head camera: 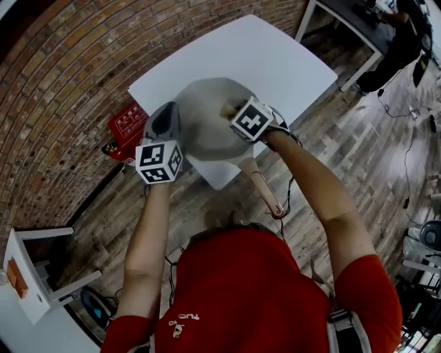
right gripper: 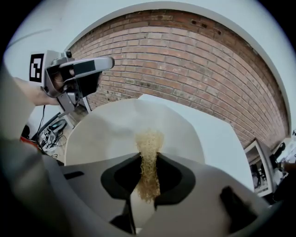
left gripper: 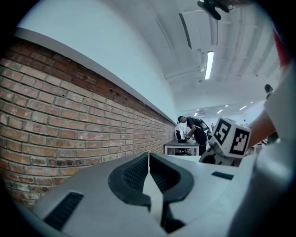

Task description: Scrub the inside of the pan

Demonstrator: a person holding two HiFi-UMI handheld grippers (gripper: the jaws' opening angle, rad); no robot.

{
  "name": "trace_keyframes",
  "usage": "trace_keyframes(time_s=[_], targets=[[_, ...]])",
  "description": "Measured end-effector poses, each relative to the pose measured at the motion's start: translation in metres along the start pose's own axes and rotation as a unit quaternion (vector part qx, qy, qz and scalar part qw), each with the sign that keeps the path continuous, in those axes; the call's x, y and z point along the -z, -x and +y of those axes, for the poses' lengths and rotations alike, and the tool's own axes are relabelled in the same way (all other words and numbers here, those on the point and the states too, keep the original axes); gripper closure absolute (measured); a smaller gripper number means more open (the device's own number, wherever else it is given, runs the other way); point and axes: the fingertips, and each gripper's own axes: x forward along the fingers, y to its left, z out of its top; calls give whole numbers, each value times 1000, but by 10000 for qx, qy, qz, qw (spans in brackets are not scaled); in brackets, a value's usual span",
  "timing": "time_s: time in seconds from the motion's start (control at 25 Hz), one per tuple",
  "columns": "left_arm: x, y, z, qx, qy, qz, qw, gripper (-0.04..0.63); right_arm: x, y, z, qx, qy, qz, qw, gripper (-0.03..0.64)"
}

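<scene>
A round pan with a pale inside sits at the near edge of the white table, its handle pointing back at me. My right gripper is over the pan, shut on a tan fibrous scrubber whose tip hangs just above the pan's inside; whether it touches is unclear. My left gripper is held by the pan's left rim and aims at the brick wall. Its jaws are shut with nothing between them. In the right gripper view, the left gripper appears above the pan's far-left rim.
A red box stands on the floor left of the table, by the brick wall. A white stand is at the lower left. A second table with a person beside it is at the far right. Cables lie on the wooden floor.
</scene>
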Motion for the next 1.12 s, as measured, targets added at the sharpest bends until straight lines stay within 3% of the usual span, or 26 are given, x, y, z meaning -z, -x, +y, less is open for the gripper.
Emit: trace_keyframes(time_s=[0.2,0.32,0.52,0.68,0.88,1.12], targets=[[-3,-4,-10,140,-17,-24,9999,577,-21,19,-9,252,-122,-693,9972,529],[-6,-8,-20,262,-30,-39,9996,577,-36,37,-11,338,-266,-1419,9889,529],[-18,-11,-41,489,-69,-161,9986,577,-69,87,-11,450,-377,-2895,9554,529],[-35,-7,-52,592,5,-359,9976,577,-88,124,2,362,-448,-3711,9268,529],[-49,-4,-66,727,-62,-553,9958,577,-98,144,11,337,-548,-4171,9066,531],[-54,-4,-68,756,-116,-593,9953,577,-104,151,11,382,-612,-4336,8982,531]])
